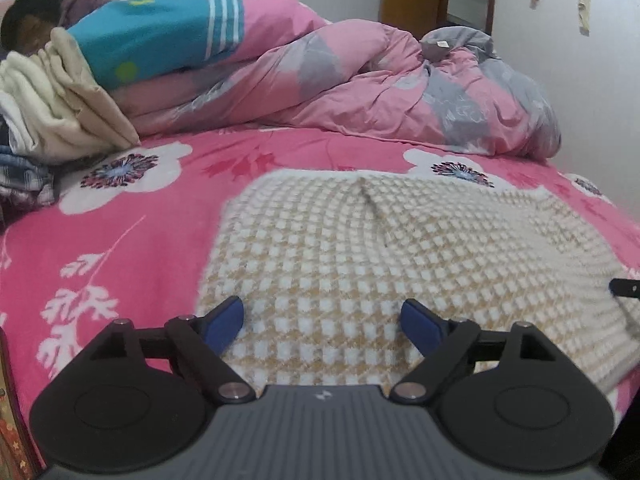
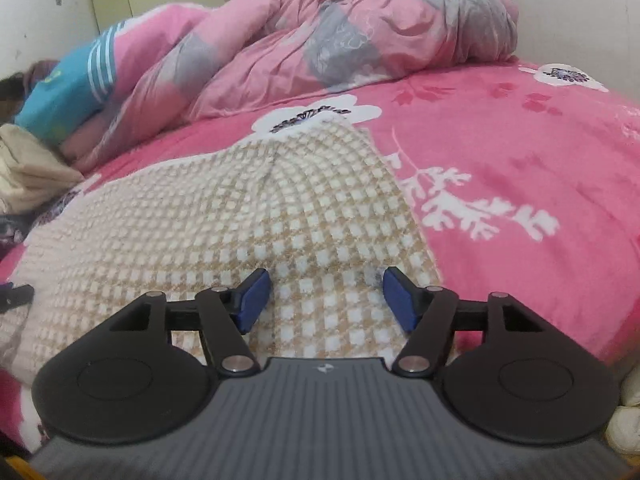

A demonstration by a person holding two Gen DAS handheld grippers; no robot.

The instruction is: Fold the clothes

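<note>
A bunched pink-and-grey quilt (image 1: 360, 92) fills the bed's far side at 12 o'clock, with stacked cream clothes (image 1: 52, 108) at 10 o'clock. The checked beige garment (image 1: 360, 248) lies flat on the pink floral sheet (image 1: 120, 240), directly under the left gripper (image 1: 322, 326) and right gripper (image 2: 326, 300), both spread apart and empty.

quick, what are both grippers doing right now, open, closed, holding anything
Left gripper: open, fingers spread over the checked knit garment, holding nothing.
Right gripper: open, fingers spread over the same garment, holding nothing.
</note>
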